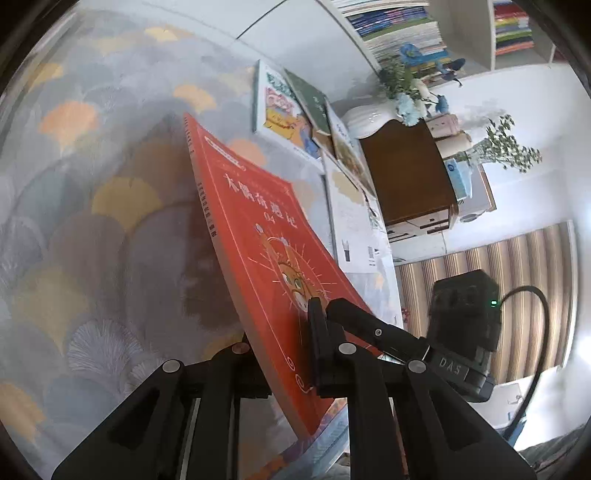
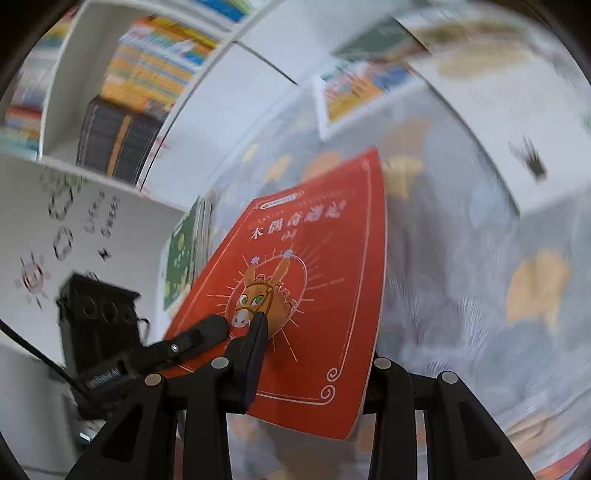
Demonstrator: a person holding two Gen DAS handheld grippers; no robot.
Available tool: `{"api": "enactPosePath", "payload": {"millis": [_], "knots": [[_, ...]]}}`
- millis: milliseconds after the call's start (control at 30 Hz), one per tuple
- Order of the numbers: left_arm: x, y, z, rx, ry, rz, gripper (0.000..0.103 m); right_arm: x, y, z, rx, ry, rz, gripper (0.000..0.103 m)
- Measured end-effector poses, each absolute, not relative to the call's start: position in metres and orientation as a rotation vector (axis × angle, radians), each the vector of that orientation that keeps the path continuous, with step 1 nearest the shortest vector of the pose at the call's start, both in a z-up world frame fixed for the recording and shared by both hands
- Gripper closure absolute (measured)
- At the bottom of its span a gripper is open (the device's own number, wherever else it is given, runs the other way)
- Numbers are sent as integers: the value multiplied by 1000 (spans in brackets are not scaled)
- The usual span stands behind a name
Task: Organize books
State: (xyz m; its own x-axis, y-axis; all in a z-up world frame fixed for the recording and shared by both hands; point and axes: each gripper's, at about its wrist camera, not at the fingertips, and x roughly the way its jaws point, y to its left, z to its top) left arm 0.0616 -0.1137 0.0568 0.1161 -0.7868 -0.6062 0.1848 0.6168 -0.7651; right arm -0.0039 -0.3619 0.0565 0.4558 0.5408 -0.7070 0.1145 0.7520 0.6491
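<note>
Left claw point(image 1: 280, 325) is clamped tight on the red book point(image 1: 258, 221). One finger lies on the front cover beside the donkey drawing, and the other sits behind the book near its bottom edge. From this wrist view the book stands on edge and tilted. It runs from the bottom centre of the frame up toward the middle, spine to the left, above a patterned cloth point(image 1: 92, 203) printed with grey and orange fans.

Right claw point(image 2: 317, 339) has the same book between its fingers. In its own view I see the left finger resting against the cover just below the donkey's muzzle. The right finger is hidden behind the book's right edge, and with the picture blurred I cannot tell whether the pads are really biting. The other claw's finger comes in from the lower left of that frame onto the cover's lower left corner.

Several other books point(image 1: 280, 107) lie flat on the cloth in the upper centre of the left view. A white vase point(image 1: 369, 118) with blue flowers stands just to their right. A bookshelf point(image 1: 399, 22) packed with coloured spines fills the upper right.
</note>
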Motion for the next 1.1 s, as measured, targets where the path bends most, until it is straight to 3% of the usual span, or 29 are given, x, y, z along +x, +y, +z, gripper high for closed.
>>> {"api": "enactPosePath", "payload": {"millis": [100, 367, 767, 900, 1100], "knots": [[65, -114, 81, -535, 1227, -790, 91, -3, -349, 79, 546, 1036, 284, 68], [72, -84, 167, -461, 1007, -804, 90, 15, -325, 150, 488, 863, 364, 68], [114, 40, 276, -442, 753, -716, 90, 79, -202, 258, 318, 623, 535, 68], [128, 76, 273, -476, 722, -668, 90, 102, -161, 265, 317, 612, 564, 68], [146, 127, 200, -581, 826, -580, 89, 132, -106, 211, 301, 756, 571, 67]]}}
